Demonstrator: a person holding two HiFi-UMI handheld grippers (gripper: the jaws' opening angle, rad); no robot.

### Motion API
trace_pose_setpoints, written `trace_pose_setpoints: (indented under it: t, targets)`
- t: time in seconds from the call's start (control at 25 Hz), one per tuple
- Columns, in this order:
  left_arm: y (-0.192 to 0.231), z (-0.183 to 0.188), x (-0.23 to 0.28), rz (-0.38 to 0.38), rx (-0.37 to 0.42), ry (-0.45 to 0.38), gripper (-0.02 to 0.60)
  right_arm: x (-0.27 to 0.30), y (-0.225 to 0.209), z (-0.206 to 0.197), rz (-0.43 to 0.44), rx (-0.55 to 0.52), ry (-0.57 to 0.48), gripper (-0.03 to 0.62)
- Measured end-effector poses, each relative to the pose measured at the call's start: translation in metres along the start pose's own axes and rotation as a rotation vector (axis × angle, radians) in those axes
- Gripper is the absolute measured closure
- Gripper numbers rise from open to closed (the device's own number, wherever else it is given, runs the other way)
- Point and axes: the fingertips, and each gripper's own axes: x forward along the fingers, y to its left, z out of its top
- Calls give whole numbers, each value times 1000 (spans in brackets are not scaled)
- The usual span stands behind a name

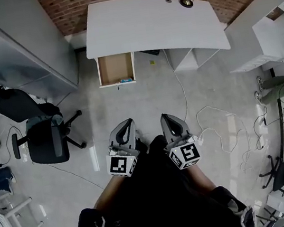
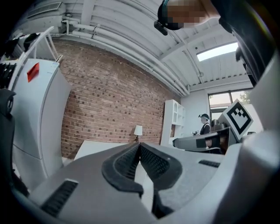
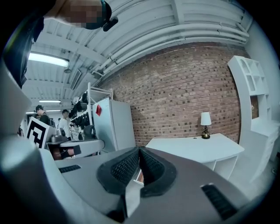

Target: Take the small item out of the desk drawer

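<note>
In the head view, a white desk (image 1: 154,23) stands ahead against a brick wall, with its wooden drawer (image 1: 116,69) pulled open at the left. A small blue item (image 1: 125,79) lies at the drawer's front edge. My left gripper (image 1: 127,123) and right gripper (image 1: 164,118) are held side by side close to my body, well short of the desk. Both point toward the desk with their jaws together and nothing between them. The left gripper (image 2: 139,145) faces the desk top (image 2: 98,148). The right gripper (image 3: 140,149) faces the desk (image 3: 197,146) and its lamp (image 3: 205,119).
A black office chair (image 1: 47,136) stands on the floor to the left. A tall grey cabinet (image 1: 19,44) is behind it. White cables (image 1: 214,128) trail across the floor at the right. White shelving (image 1: 271,36) stands at the far right. People stand in the background (image 3: 43,118).
</note>
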Motion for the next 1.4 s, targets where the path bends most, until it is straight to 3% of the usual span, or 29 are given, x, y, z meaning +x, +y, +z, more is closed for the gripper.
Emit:
trace_pose_setpoints:
  t: [0.28, 0.52, 0.68, 0.8, 1.04, 1.4]
  targets:
    - [41, -10, 78, 71, -17, 45, 572, 88, -53, 12, 62, -2, 13, 568]
    - [82, -11, 143, 204, -2, 80, 572, 165, -94, 32, 196, -13, 15, 568]
    - [103, 0, 187, 271, 13, 56, 572, 207, -123, 48, 277, -35, 26, 568]
    - [117, 3, 215, 326, 59, 71, 572, 233, -144, 61, 324, -41, 31, 568]
    - [157, -36, 250, 384, 47, 177, 572, 279, -164, 50, 364, -6, 79, 568]
    - [214, -134, 299, 384, -25, 368, 571, 341, -177, 31, 352, 21, 131, 568]
